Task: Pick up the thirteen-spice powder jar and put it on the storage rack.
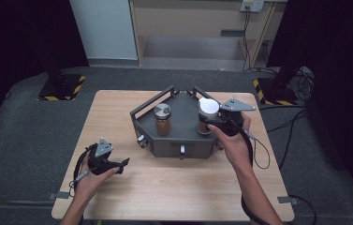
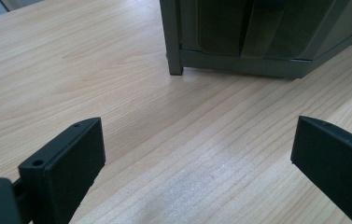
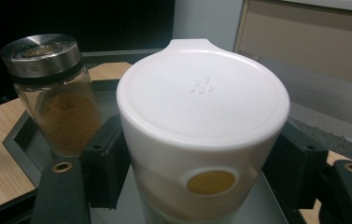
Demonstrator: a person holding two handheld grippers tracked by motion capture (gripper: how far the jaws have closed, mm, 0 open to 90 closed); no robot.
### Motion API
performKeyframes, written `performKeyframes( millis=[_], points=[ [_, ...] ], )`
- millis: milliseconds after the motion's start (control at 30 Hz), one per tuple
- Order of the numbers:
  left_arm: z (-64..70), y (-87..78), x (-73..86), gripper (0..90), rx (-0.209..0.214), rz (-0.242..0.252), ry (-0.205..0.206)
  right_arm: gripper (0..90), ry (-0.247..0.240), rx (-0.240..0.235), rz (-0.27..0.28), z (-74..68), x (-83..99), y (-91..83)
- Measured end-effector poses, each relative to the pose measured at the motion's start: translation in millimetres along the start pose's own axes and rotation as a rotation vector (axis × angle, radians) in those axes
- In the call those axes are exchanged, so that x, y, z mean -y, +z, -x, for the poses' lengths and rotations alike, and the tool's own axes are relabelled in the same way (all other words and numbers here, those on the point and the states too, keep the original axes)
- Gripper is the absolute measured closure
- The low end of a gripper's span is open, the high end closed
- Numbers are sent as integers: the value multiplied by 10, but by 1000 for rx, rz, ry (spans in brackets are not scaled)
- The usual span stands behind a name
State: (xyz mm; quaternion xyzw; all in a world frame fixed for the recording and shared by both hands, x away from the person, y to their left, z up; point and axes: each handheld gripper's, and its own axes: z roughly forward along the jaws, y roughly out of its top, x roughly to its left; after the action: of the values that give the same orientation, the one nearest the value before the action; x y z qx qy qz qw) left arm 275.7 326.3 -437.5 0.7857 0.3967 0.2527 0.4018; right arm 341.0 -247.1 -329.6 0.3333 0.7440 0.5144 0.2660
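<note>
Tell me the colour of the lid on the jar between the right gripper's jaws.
White, with a small mustard-yellow oval on its side; the lid shows best in the right gripper view.

Light: even, overhead, bright on table (image 1: pixel 174 187); dark at upper corners of high view.
Glare: pale sheen on wood, lower centre, left gripper view.
Focus: white lid (image 3: pixel 203 95) sharp, background soft.
</note>
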Motion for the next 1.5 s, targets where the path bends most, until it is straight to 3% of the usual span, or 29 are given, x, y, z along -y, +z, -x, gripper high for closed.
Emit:
performKeyframes(
  millis=[933,1500],
  points=[
    [3,-2,-6,21,3,-3,5,294,19,-22,-6,54,-13,9],
    [4,-5,-8,21,1,-4,6,267,3,-11,-18,11,-33,40]
  ],
)
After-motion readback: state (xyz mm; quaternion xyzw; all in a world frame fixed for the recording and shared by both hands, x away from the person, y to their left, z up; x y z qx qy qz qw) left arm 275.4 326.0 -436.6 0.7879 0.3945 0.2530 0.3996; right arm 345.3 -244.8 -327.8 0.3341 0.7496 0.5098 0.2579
